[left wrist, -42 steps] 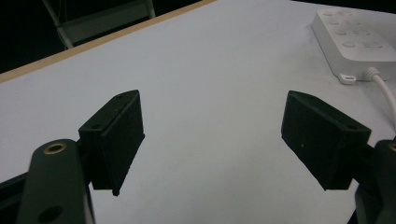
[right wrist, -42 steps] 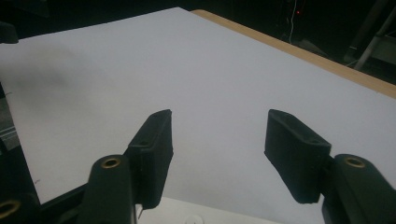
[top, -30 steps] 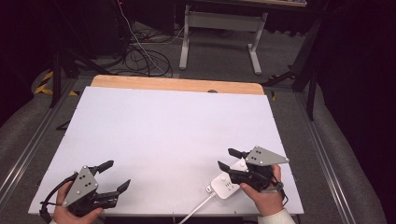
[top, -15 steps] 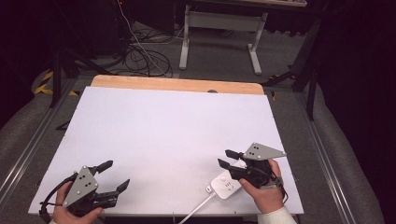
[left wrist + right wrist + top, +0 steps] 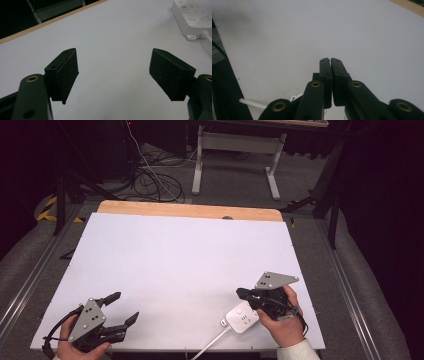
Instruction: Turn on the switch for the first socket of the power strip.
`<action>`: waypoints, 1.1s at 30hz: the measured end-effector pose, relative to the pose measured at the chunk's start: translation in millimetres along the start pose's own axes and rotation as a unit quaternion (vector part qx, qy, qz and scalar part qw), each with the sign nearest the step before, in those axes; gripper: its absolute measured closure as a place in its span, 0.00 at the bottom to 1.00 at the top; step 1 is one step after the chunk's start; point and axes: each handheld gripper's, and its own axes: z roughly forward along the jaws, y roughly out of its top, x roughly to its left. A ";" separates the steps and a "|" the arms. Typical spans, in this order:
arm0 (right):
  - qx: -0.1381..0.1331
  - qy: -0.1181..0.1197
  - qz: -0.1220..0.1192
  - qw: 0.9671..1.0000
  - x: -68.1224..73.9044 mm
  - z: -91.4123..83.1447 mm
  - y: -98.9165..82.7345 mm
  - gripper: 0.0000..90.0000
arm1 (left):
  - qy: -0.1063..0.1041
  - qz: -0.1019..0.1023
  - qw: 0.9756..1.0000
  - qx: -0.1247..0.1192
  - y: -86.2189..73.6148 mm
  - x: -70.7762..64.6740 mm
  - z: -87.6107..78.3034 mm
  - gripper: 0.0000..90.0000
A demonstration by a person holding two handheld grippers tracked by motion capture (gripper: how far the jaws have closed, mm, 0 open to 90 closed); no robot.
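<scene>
Presently, findings as observed:

Power strip (image 5: 241, 318): white, with round buttons on its top face; lies flat on the bench near the front right edge, just beside the right gripper on its left flank. In the left gripper view it sits at the upper right corner (image 5: 193, 17).

Cord (image 5: 212, 343): white; leaves the near end of the power strip and runs off over the front edge of the bench. A short length of it lies low at the left in the right gripper view (image 5: 252, 103).

Right gripper (image 5: 243, 293): held in the person's right hand (image 5: 281, 326) next to the power strip; whether it touches the strip cannot be told. Jaws have just been closing and now stand pressed together, nothing between them, as the right gripper view (image 5: 330, 62) confirms. Tips point left across the bench.

Left gripper (image 5: 123, 309): held in the left hand (image 5: 75, 351) at the front left corner of the bench, well apart from the power strip. Jaws stand apart with only bare bench surface between them, as in the left gripper view (image 5: 113, 72).

Bench (image 5: 185, 255): white top with a wooden strip along the far edge.

Surroundings: grey floor with black cables (image 5: 150, 180) beyond the bench; white frame legs (image 5: 235, 155) farther back.
</scene>
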 end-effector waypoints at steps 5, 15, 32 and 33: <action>0.032 0.001 0.000 0.999 -0.4 4.8 1.3 1.00 | 0.000 0.000 1.000 0.000 -0.1 0.1 0.1 0.26; 0.097 0.010 -0.002 0.995 0.5 17.0 -1.2 1.00 | -0.002 -0.001 1.000 0.002 0.0 -0.1 0.4 0.27; 0.151 0.011 -0.017 0.988 3.7 29.9 -9.3 1.00 | -0.009 0.006 1.000 0.009 0.2 -2.3 2.3 0.29; 0.155 0.011 -0.016 0.988 3.8 31.0 -10.2 1.00 | -0.010 0.006 1.000 0.010 0.3 -2.6 2.5 0.29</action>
